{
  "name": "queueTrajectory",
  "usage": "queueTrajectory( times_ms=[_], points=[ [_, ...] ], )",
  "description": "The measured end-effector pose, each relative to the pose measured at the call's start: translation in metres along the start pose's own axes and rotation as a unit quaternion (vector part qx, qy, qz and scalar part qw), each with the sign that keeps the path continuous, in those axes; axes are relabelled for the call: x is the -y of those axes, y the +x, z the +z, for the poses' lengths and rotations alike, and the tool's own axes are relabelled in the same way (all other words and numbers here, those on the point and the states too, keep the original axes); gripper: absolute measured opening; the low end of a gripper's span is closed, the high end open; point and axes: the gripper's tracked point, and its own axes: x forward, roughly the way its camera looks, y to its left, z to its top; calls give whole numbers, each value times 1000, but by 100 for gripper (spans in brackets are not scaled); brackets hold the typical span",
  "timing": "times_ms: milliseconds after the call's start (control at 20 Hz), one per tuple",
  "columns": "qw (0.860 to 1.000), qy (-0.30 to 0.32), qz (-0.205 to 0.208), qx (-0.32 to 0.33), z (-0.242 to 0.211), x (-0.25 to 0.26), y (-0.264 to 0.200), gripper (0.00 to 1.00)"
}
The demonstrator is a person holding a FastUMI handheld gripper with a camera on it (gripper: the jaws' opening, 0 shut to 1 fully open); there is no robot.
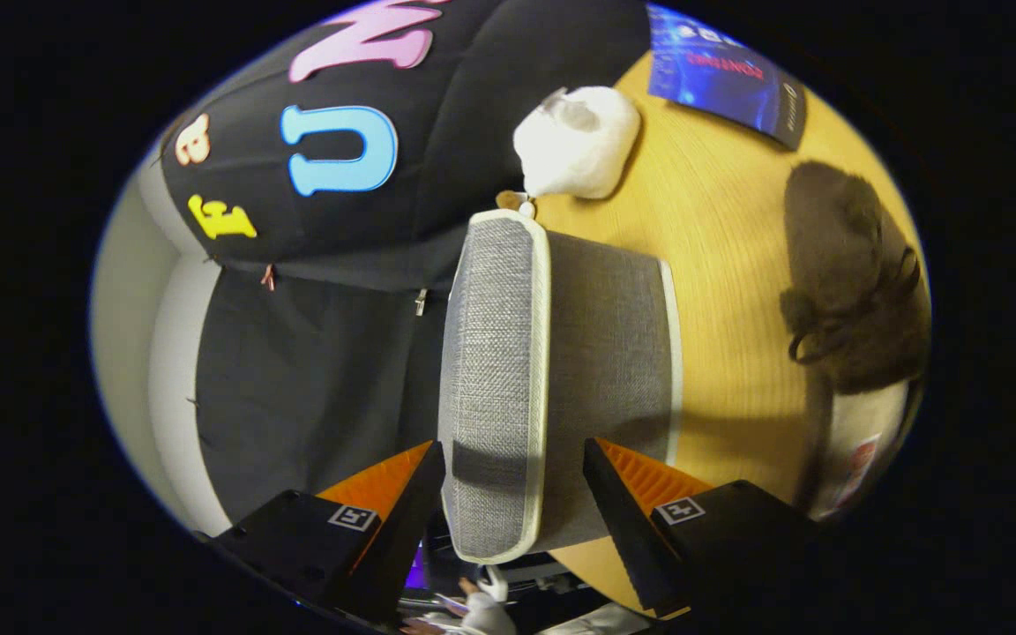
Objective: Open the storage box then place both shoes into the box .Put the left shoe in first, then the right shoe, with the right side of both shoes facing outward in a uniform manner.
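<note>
The grey fabric storage box (pixel 614 344) with white trim stands on the wooden table (pixel 728 265), and the view is rolled sideways. Its textured lid (pixel 490 353) reaches back between my fingers. My gripper (pixel 512 454) is open and straddles the lid's near end. The left fingertip (pixel 424 481) sits close against the lid's outer face, and the right fingertip (pixel 605 476) stands off over the box's side. A white fluffy shoe (pixel 578 141) lies beyond the box's far end. A brown fuzzy shoe (pixel 852 282) with a pale sole lies on the table off to the right-finger side.
A blue printed sheet (pixel 724 75) lies at the table's far edge past the white shoe. The black cloth wall (pixel 314 353) hangs close behind the box on the left-finger side. Bare wood runs between the box and the brown shoe.
</note>
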Motion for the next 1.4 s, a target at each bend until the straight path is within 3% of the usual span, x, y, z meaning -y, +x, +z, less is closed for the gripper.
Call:
queueTrajectory(
  times_ms=[150,250,350,400,450,550,600,800,900,1100,1400],
  points=[
    [999,43,24,3,4,-4,1,96],
    [998,56,35,-5,2,-9,2,83],
    [997,64,42,-15,1,-13,2,78],
    [997,66,46,-19,1,-13,0,70],
    [996,72,49,-25,1,-15,-1,70],
    [994,88,54,-23,7,-15,-4,53],
    [993,94,60,-25,8,-18,-6,51],
    [995,87,56,-8,18,-26,-14,19],
    [995,76,59,-6,21,-34,-17,9],
    [997,51,65,-3,24,-50,-20,5],
    [999,7,31,7,30,-87,-21,5]
  ],
)
